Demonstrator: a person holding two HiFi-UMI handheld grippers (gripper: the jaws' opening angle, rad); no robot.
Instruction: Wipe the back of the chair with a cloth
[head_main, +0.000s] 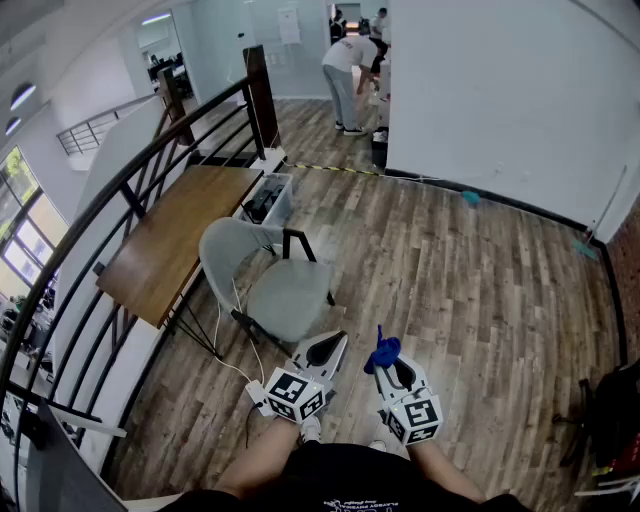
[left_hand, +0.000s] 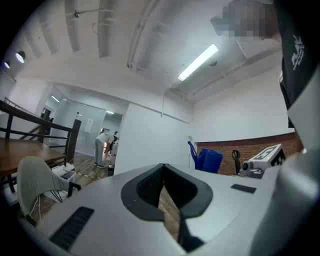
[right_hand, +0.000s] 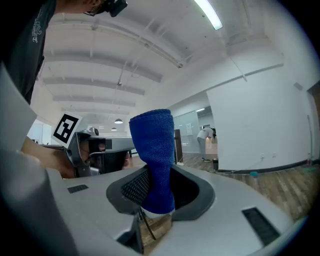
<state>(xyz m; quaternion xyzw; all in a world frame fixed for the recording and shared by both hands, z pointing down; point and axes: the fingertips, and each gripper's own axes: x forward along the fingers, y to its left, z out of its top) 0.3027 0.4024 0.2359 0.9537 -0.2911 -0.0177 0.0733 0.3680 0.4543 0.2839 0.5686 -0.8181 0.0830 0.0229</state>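
Presently right claw (head_main: 388, 364) gripped cloth (right_hand: 155, 155), left claw (head_main: 334, 343) closed, empty, both short of chair (head_main: 287, 296); its back wanted flat strokes.

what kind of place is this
Likely an office loft or mezzanine workspace: a wooden desk and grey chair stand beside a black railing, with plank flooring and a strip light overhead.

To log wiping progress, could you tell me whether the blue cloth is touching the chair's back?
Apart. The head view shows bare floor between the blue cloth, clamped in the right hand-held gripper, and the chair.
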